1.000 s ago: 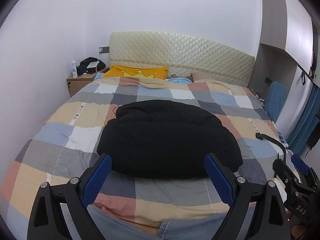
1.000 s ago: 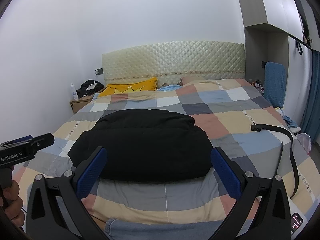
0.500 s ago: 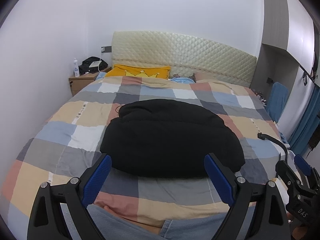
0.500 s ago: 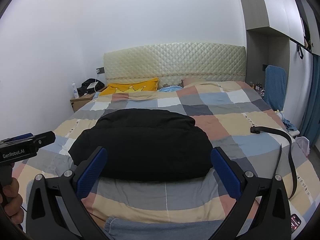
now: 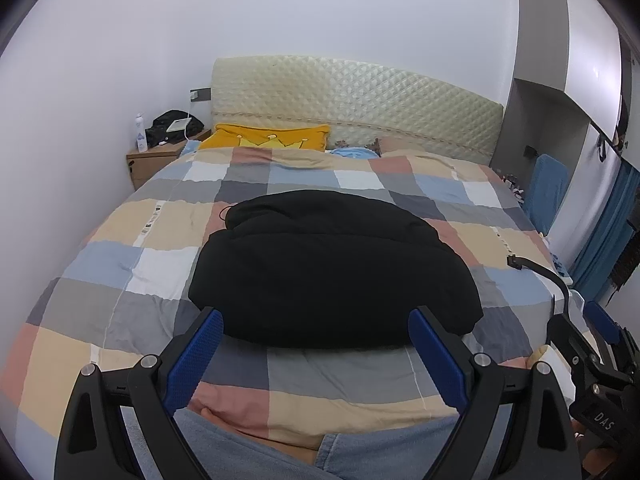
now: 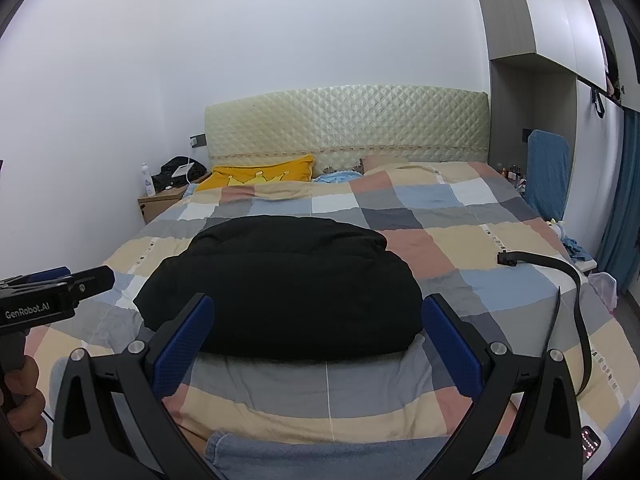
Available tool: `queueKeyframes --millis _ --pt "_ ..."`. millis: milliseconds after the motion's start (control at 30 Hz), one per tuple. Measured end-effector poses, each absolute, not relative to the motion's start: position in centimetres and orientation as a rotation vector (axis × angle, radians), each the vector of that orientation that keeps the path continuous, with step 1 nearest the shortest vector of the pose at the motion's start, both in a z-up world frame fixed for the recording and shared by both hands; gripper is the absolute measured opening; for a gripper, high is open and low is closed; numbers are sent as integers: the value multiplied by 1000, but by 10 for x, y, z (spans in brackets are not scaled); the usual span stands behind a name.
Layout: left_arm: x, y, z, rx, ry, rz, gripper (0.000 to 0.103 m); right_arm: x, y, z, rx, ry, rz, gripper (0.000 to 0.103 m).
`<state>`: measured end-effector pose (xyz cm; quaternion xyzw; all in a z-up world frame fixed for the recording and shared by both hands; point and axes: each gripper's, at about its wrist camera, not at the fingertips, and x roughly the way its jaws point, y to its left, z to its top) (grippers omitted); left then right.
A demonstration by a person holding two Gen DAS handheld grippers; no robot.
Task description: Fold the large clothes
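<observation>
A large black padded garment lies folded in a thick bundle on the checked bedspread; it also shows in the right wrist view. My left gripper is open and empty, held above the bed's near edge, short of the garment. My right gripper is open and empty too, beside the left one. The right gripper shows at the right edge of the left wrist view, and the left gripper at the left edge of the right wrist view.
A black strap lies on the bed's right side. A yellow pillow and quilted headboard are at the far end. A nightstand with a bottle stands far left. A blue chair and blue curtain stand right.
Both grippers have risen and pulled back slightly; the garment sits a little lower in both views. Nothing was taken hold of or let go.
</observation>
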<state>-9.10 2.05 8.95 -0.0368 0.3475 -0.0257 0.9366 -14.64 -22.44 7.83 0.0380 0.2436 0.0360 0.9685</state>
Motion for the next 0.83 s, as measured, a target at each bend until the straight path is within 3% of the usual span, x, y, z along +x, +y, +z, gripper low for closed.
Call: queueKeyframes --millis 833 --pt "-93 22 88 -91 711 -62 94 -152 -225 80 90 481 73 103"
